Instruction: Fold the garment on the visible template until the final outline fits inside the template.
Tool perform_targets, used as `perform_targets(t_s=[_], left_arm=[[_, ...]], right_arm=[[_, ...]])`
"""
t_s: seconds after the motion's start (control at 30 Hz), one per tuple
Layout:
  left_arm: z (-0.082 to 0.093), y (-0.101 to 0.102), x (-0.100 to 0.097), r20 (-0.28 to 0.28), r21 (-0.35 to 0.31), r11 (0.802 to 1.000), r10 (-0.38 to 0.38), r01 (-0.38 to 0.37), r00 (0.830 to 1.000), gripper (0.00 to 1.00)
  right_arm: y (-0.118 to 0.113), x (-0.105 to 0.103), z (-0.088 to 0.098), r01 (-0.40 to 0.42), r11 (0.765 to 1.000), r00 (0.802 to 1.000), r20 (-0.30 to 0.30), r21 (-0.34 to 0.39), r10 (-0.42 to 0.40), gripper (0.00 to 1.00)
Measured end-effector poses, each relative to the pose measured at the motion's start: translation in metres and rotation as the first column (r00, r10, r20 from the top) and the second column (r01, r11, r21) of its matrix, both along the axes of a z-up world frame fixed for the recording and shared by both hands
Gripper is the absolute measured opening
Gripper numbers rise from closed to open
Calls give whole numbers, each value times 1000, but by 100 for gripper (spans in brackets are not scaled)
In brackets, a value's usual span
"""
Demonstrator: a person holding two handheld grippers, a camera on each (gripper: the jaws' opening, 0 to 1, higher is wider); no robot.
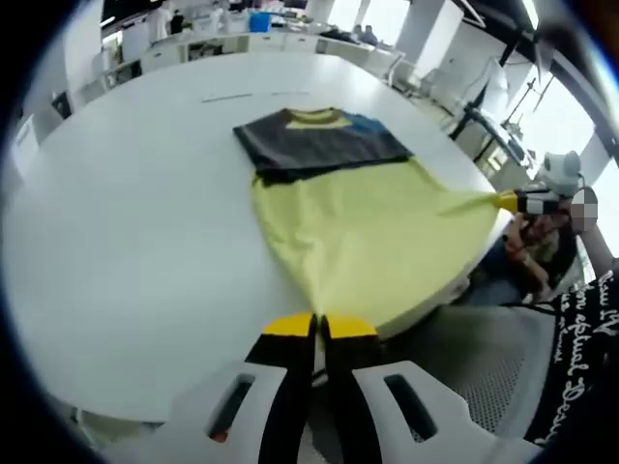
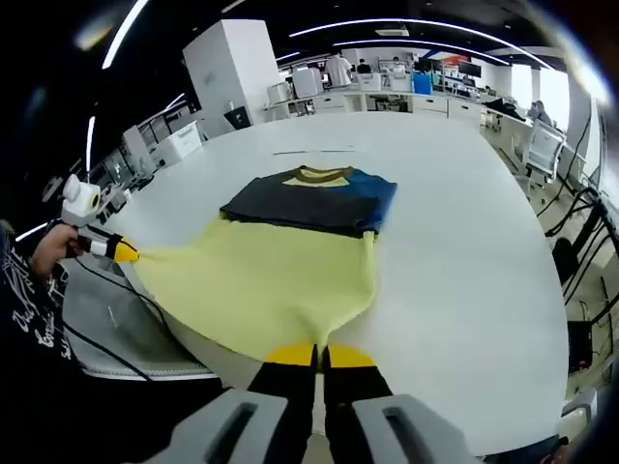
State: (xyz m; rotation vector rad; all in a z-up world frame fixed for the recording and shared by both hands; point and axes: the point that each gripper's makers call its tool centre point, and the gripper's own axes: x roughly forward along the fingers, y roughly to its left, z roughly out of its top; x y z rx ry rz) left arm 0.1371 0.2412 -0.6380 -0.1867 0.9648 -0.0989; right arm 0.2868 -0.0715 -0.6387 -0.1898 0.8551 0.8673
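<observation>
A shirt [image 1: 368, 232] lies flat on the white round table [image 1: 126, 222], with a yellow body and a dark grey chest and blue sleeve at the far end. My left gripper [image 1: 319, 327] is shut on one hem corner at the near table edge. My right gripper [image 1: 505, 202] comes in from the right, shut on the other hem corner and pulling it to a point. In the right gripper view the shirt [image 2: 271, 280] spreads ahead, my right gripper [image 2: 319, 356] pinches its hem, and my left gripper [image 2: 126, 253] holds the far left corner. The hem hangs past the table [image 2: 464, 251] edge.
Thin marks [image 1: 227, 97] lie on the table beyond the collar. A grey mesh chair seat [image 1: 484, 367] sits below the table edge, beside a black printed sleeve [image 1: 585, 329]. A hand [image 2: 48, 246] holds the left gripper. Desks and chairs [image 2: 542, 145] line the back.
</observation>
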Motion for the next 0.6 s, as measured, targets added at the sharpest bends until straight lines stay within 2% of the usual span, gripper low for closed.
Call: perform_targets(t_s=[0.1, 0.13, 0.2, 0.47, 0.6], left_arm=[[13, 3, 11, 47, 0, 1000, -3, 3, 999, 0], [17, 6, 18, 85, 20, 1000, -16, 14, 996, 0], [20, 8, 19, 72, 32, 999, -13, 11, 997, 0], [43, 23, 45, 155, 46, 999, -5, -3, 988, 0], [59, 23, 56, 195, 62, 998, -5, -7, 981, 0]], right_arm=[[4, 8, 12, -6, 1000, 999, 33, 7, 5, 0], [5, 11, 15, -6, 1000, 999, 41, 11, 6, 0], [7, 19, 21, 2, 1000, 998, 57, 26, -3, 0], [18, 40, 41, -12, 999, 994, 112, 36, 8, 0], [24, 48, 52, -17, 999, 990, 140, 38, 12, 0]])
